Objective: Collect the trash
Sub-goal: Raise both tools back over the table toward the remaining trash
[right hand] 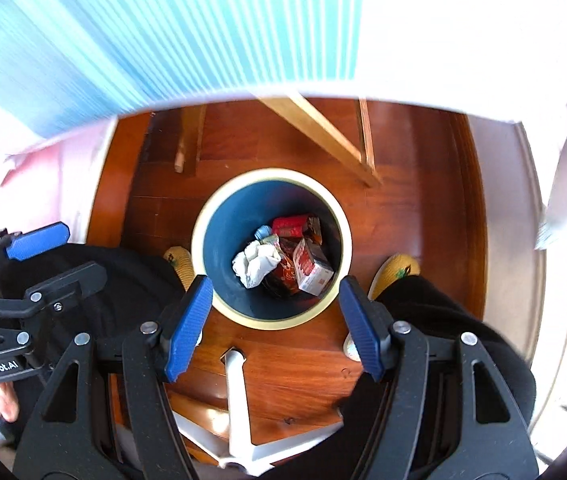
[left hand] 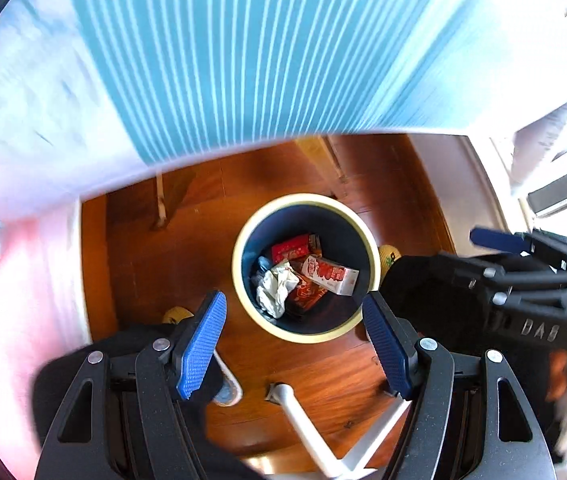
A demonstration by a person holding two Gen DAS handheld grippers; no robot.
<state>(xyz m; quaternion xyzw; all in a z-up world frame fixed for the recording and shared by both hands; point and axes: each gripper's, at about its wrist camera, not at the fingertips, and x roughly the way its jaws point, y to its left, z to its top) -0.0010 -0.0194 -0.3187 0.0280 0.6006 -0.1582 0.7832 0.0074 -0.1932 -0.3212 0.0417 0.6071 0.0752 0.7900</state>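
Observation:
A round bin with a cream rim (left hand: pixel 243 300) (right hand: pixel 199 264) and dark blue inside stands on the wooden floor below both grippers. Inside lie crumpled white paper (left hand: pixel 275 290) (right hand: pixel 255 262), a white and red carton (left hand: pixel 331 274) (right hand: pixel 311 270), a red packet (left hand: pixel 291 248) (right hand: pixel 289 226) and other wrappers. My left gripper (left hand: pixel 295 320) hangs open high above the bin, nothing between its blue pads (left hand: pixel 201 348). My right gripper (right hand: pixel 275 304) is likewise open and empty above the bin; it also shows at the right of the left wrist view.
A table edge with a teal and white striped cloth (left hand: pixel 243 48) (right hand: pixel 163 28) overhangs the far side. Wooden legs (right hand: pixel 323 136) stand behind the bin. A person's dark trouser legs and yellow slippers (right hand: pixel 397 270) flank it. A white chair base (right hand: pixel 237 396) lies near.

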